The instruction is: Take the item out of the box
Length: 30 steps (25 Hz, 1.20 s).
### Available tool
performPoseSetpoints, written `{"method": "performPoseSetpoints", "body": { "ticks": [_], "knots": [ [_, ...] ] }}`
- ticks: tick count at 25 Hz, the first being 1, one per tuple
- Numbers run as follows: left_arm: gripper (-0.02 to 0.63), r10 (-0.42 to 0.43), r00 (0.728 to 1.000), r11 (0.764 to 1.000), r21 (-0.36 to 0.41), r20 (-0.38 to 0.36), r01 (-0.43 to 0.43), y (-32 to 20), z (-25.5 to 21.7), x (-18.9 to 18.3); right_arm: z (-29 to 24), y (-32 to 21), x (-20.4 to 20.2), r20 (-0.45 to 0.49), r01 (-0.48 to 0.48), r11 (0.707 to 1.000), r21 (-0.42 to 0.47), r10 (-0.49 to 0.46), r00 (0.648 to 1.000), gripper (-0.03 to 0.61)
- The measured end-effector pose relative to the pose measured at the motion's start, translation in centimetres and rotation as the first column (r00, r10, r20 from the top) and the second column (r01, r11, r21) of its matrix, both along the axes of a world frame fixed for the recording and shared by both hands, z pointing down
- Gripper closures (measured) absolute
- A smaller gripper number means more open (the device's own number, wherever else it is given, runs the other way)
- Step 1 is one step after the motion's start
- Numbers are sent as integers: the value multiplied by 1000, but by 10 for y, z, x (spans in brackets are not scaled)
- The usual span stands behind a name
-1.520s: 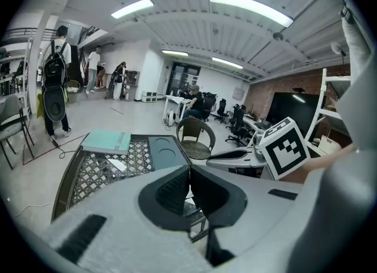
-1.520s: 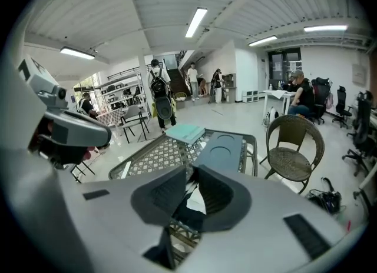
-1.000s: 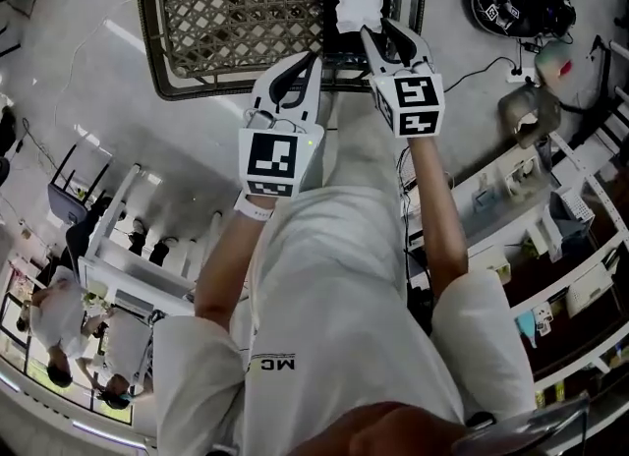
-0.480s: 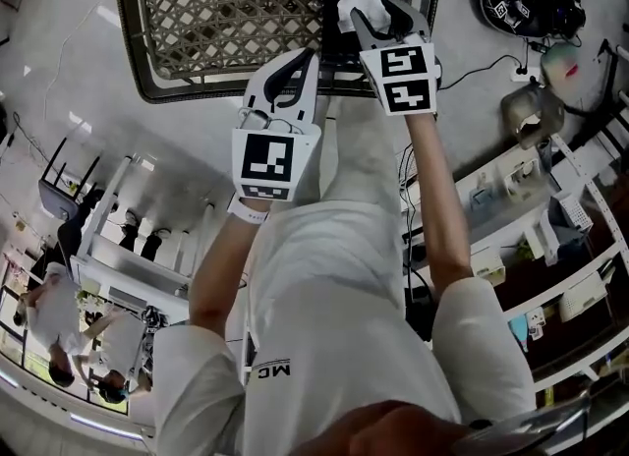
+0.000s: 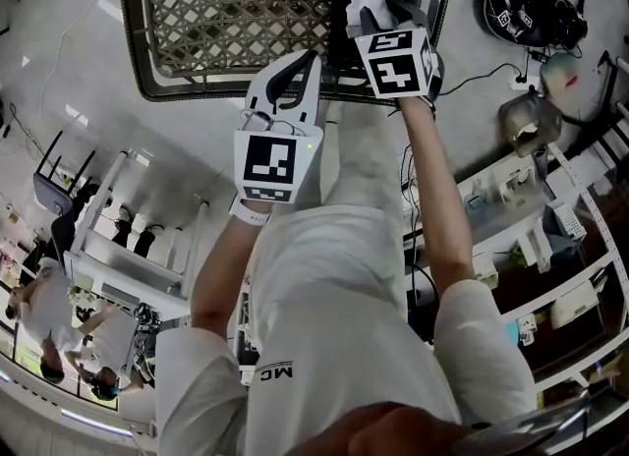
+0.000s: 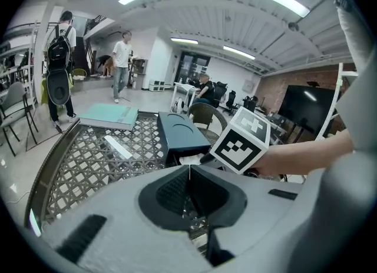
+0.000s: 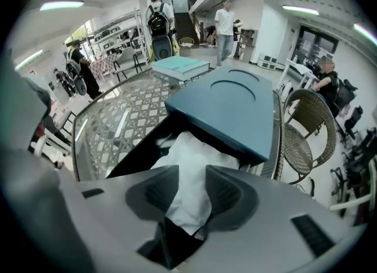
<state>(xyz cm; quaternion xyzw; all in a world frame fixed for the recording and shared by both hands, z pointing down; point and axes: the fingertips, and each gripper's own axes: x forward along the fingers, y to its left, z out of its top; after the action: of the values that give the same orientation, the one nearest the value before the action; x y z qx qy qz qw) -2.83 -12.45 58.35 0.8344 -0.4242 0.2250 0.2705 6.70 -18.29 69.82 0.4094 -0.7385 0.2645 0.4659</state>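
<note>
White crumpled wrapping (image 7: 189, 148), the item I am after, sits in the open dark box (image 7: 136, 148) at the near right corner of the lattice-topped table (image 5: 236, 12), bunched up out of the box's mouth and partly tucked under the tilted teal lid (image 7: 235, 107). My right gripper (image 5: 386, 14) points steeply down into that box, its marker cube facing up at me in the head view. Its jaws stand well apart and have just been closing; the white wrapping lies in the gap between them, filling the space from one pad to the other as the right gripper view shows it, but I cannot see the pads pressing into it, so I count it as not yet gripped. My left gripper (image 6: 189, 169) hangs just beside the box on its left, over the table's near rim, tilted down less steeply. Its jaws are closed together, only a thin seam between the pads, with nothing in them. From the left gripper view my right gripper's marker cube (image 6: 241, 142) shows next to the lid. Farther across the table lies a flat pale-green box (image 6: 109, 116), and nearer a thin white strip (image 6: 118, 147).
</note>
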Motion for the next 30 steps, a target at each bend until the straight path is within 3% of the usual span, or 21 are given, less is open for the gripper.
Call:
{"method": "performPoseSetpoints", "body": {
  "ticks": [3,9,20,30],
  "knots": [
    [586,-11,1000,1000,-10,-5,11,1,3,-3,2,0,1,-65,62,998,2,-62,996,465],
    [586,-20,1000,1000,-10,-6,20,2,2,-4,-1,-1,6,-54,58,998,10,-57,997,532],
    [586,-8,1000,1000,24,7,8,11,-13,-7,-20,11,3,62,-10,998,58,6,998,555],
    [586,-19,1000,997,77,13,18,21,-50,-13,-91,21,8,138,-38,983,180,13,990,555]
  ]
}}
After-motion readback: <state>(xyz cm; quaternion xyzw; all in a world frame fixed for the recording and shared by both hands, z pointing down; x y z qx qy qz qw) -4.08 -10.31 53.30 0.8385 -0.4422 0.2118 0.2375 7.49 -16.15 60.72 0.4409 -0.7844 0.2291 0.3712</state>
